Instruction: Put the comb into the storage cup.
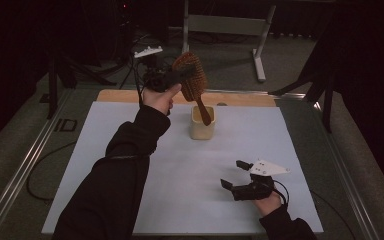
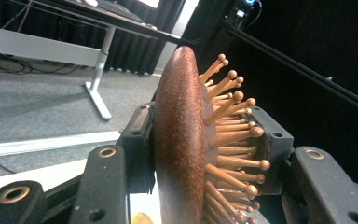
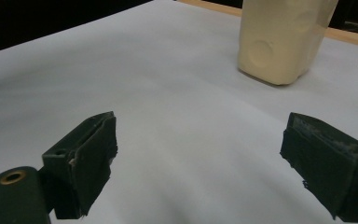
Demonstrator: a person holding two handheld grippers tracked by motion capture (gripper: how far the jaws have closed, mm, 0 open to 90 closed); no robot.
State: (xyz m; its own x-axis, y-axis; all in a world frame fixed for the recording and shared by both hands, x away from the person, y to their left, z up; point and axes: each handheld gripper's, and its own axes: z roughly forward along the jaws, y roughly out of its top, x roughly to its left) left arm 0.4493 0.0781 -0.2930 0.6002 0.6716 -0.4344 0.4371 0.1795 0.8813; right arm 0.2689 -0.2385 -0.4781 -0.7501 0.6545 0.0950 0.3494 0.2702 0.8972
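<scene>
A dim lab or studio: black curtains (image 1: 360,30) line the back, grey carpet (image 1: 230,65) lies beyond a white-covered counter (image 1: 180,190), and a metal-legged desk (image 1: 260,45) stands at top centre.

Dim room, grey carpet (image 1: 230,70), white-legged desk (image 1: 225,25) behind

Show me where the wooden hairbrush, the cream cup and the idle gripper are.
hairbrush (image 2: 179,140): left gripper view, on its smooth brown back.
cream cup (image 1: 201,129): high view, on its front wall.
right gripper (image 1: 233,174): high view, midway between its open fingers.
</scene>
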